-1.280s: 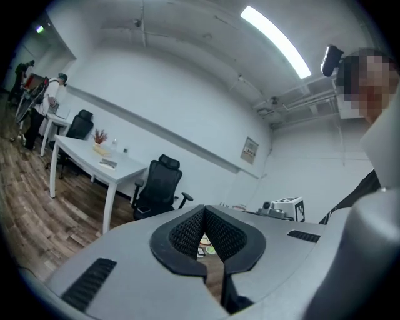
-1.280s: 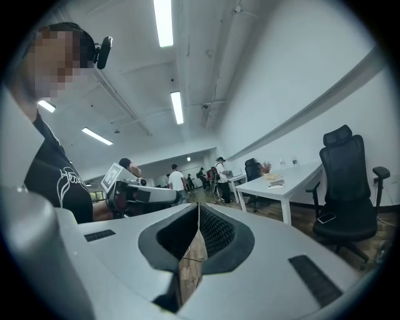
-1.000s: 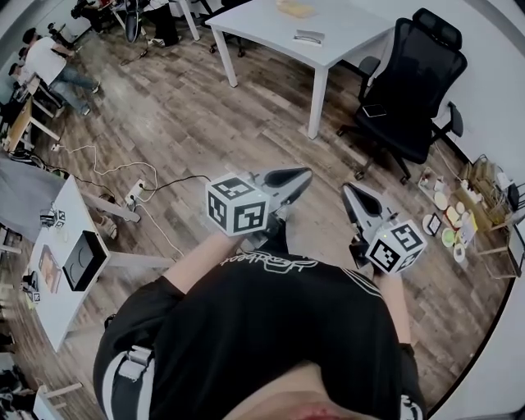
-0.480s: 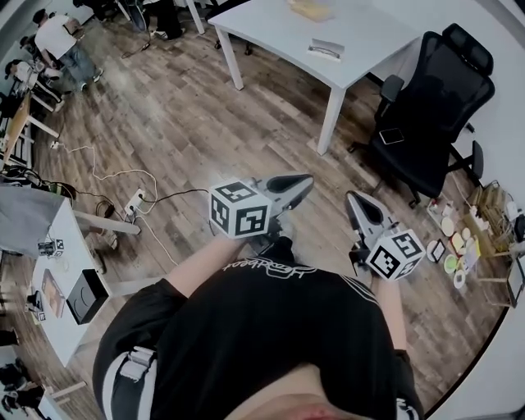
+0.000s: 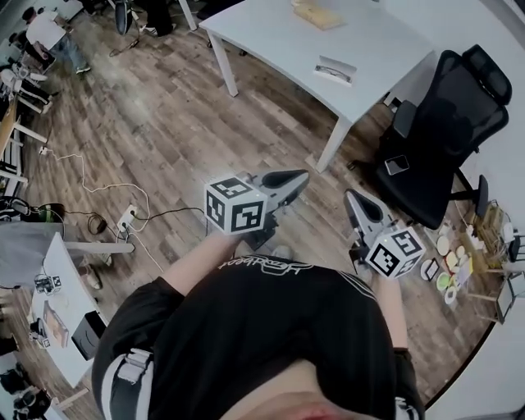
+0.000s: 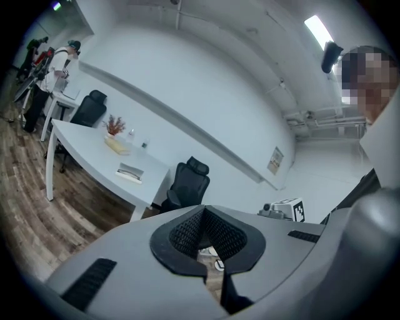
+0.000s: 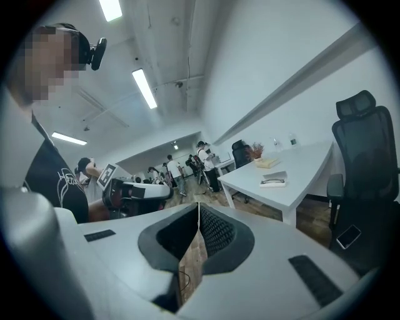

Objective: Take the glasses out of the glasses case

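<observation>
The glasses case (image 5: 336, 70) lies open on the white table (image 5: 271, 33) far ahead of me, with dark glasses in it; the case also shows small in the left gripper view (image 6: 130, 172) and the right gripper view (image 7: 274, 180). Both grippers are held out level in front of my chest, over the wooden floor and well short of the table. My left gripper (image 5: 302, 177) (image 6: 204, 212) is shut with nothing in it. My right gripper (image 5: 350, 195) (image 7: 199, 206) is shut and empty too.
A black office chair (image 5: 443, 123) with a phone (image 5: 397, 165) on its seat stands right of the table. A yellowish object (image 5: 318, 12) sits at the table's far end. Cables (image 5: 123, 205) trail on the floor at left, near a desk (image 5: 66, 295). Small dishes (image 5: 447, 275) crowd the right wall.
The table and the chair have slid down and closer in the head view as I walk toward them. Both grippers stay shut and keep their place in front of my chest.
</observation>
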